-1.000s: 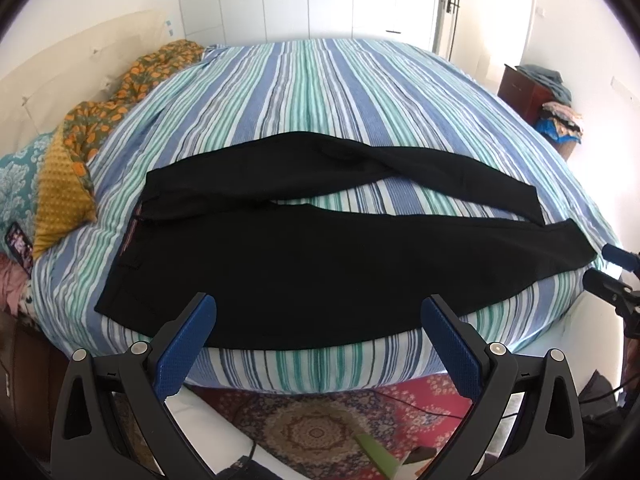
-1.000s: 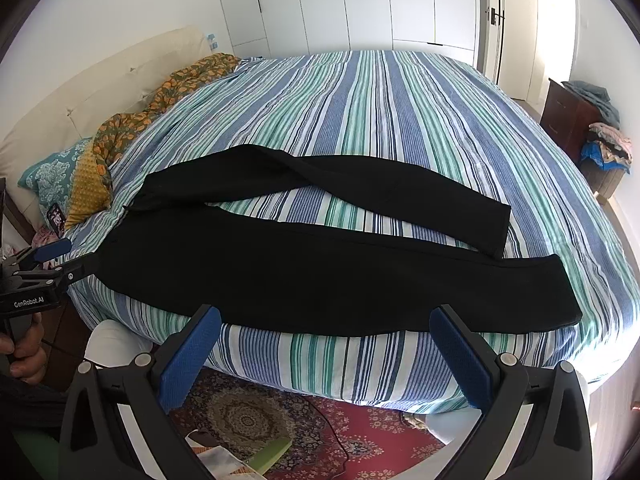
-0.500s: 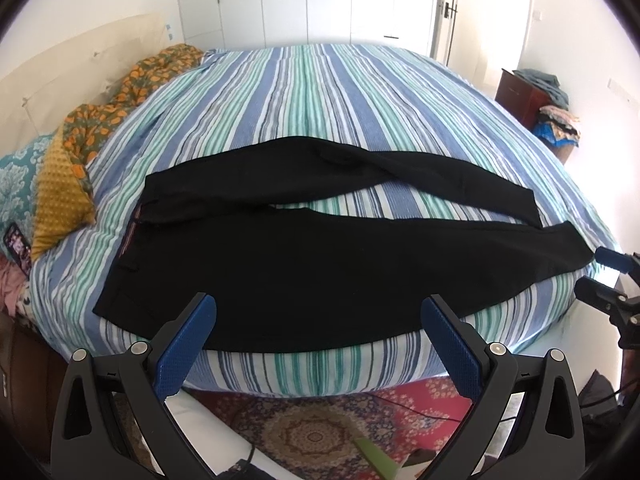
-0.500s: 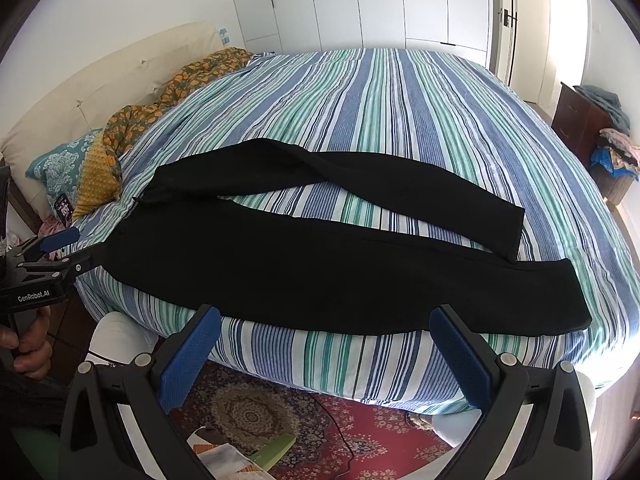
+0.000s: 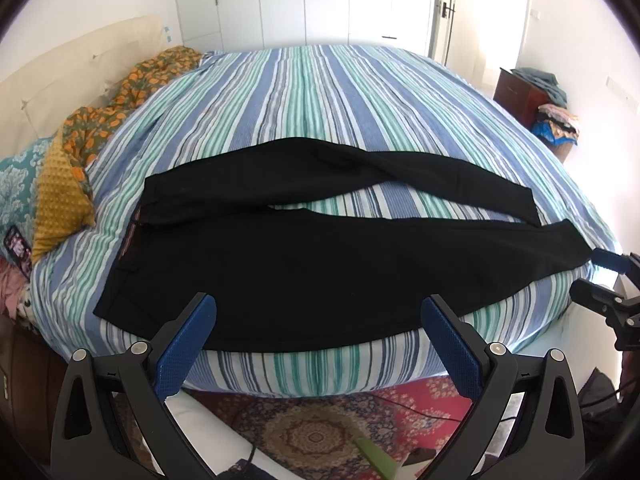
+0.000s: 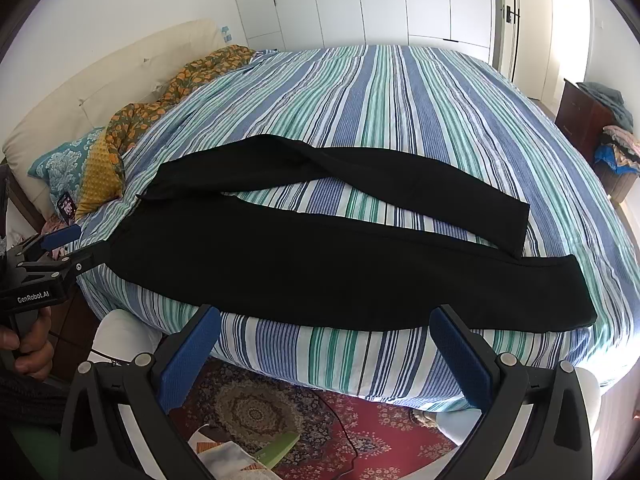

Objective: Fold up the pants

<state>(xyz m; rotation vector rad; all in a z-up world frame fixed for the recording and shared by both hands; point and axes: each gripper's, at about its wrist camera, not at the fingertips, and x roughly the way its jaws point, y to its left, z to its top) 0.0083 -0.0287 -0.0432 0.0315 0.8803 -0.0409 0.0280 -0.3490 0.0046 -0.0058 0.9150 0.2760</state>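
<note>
Nearest in both wrist views are the tongs themselves. The left tongs (image 5: 318, 334), black with blue ribbed pads, stand wide open and hold nothing; they hang over the near edge of the bed, above the patterned red rug (image 5: 316, 424) on the floor. The right tongs (image 6: 324, 344) are of the same make, also wide open and empty, and hover beside the near edge further to the right. In the right wrist view the person's hand (image 6: 28, 354) is seen at the left, around the handle of the left tool.

Just beyond lies the bed with the blue, green and white striped cover (image 5: 320, 92). The long black fabric pants (image 5: 320, 264) are spread flat on its near half, the waistband at the left and the leg ends at the right. The near leg runs along the bed edge and slightly over it. The far leg opens away from it, so a narrow wedge of striped cover shows between them, and it has a twist near the top.

I judge that the task is at its start: no fold is made yet, and the tongs are only approaching. The next move probably calls for a grip on the far leg, one at the waistband and one at the hem, to lay it over the near leg.

Further away are the yellow cushion (image 5: 60, 204) at the left and the white wardrobe doors (image 6: 400, 0).
</note>
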